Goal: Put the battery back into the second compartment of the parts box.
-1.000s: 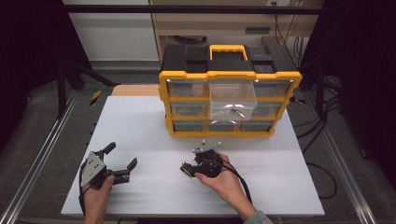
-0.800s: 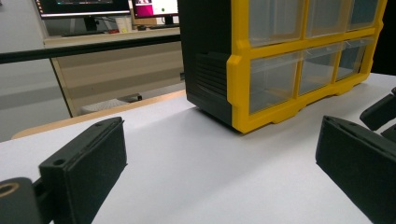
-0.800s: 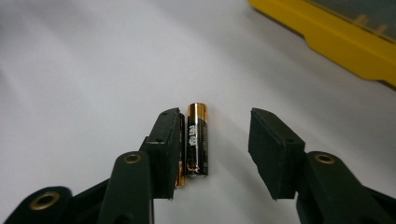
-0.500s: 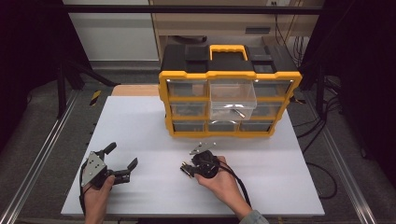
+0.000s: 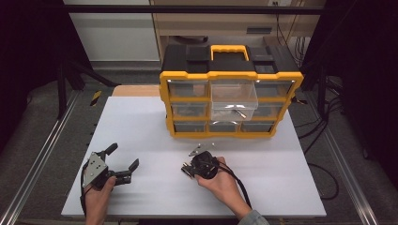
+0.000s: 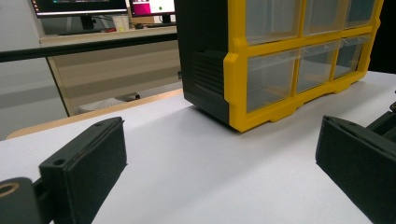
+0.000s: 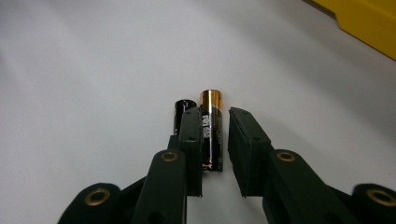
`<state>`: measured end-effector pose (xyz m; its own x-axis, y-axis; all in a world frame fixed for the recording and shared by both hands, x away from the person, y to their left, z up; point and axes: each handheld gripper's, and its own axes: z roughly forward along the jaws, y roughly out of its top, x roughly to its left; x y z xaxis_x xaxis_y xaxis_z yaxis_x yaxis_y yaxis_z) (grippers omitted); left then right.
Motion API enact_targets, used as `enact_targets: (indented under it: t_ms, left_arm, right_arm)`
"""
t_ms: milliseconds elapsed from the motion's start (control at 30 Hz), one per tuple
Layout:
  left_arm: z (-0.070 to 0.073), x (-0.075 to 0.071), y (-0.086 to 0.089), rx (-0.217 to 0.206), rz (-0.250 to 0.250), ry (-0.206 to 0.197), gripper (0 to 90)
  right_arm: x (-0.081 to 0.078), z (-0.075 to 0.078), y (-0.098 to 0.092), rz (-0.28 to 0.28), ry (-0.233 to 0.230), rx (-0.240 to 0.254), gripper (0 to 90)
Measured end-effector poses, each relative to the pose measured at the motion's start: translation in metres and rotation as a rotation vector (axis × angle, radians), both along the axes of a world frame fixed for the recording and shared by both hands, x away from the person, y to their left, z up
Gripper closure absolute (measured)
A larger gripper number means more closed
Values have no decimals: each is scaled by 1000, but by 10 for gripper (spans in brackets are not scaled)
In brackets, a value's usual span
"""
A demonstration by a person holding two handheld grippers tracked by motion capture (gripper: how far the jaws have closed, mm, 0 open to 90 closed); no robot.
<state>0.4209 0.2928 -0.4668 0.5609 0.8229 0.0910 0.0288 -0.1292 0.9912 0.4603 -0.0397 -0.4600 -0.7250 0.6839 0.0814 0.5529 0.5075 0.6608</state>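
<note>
Two AA batteries lie side by side on the white table (image 5: 141, 122). A black one with a copper top (image 7: 211, 130) sits between the jaws of my right gripper (image 7: 215, 116), and an all-black one (image 7: 180, 111) lies just outside the left jaw. The jaws have just been closing; the left pad is at the battery and a narrow gap remains at the right pad. From above, my right gripper (image 5: 190, 169) is low over the table in front of the organizer. My left gripper (image 5: 124, 155) rests wide open and empty at the front left, jaws (image 6: 224, 163) facing the organizer.
A yellow and black drawer organizer (image 5: 230, 101) stands at the table's back, its corner (image 6: 233, 93) close ahead of the left gripper. Its top middle clear drawer (image 5: 233, 96) is pulled out. Small metal parts (image 5: 199, 149) lie on the table beyond the right gripper.
My right gripper's jaws have narrowed around the copper-topped battery and the hand has shifted slightly. The left gripper has kept still.
</note>
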Motion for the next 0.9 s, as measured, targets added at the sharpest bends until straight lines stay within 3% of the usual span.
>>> enact_targets:
  t_ms: [433,533,633,700,800,900]
  left_arm:
    - [0,0,0,-1,1,0,15]
    - [0,0,0,1,1,0,15]
    - [0,0,0,0,1,0,15]
    - [0,0,0,1,1,0,15]
    - [0,0,0,2,1,0,15]
    - [0,0,0,1,1,-1,15]
  right_arm:
    - [4,-6,-1,-9,-2,-20,766]
    - [5,-8,-1,-33,13,-13,765]
    - [6,-10,-2,-14,-6,-23,763]
    - [5,-10,0,-36,7,-20,761]
    - [5,-12,-1,-13,-17,-37,763]
    - [3,-11,0,-29,-14,-38,768]
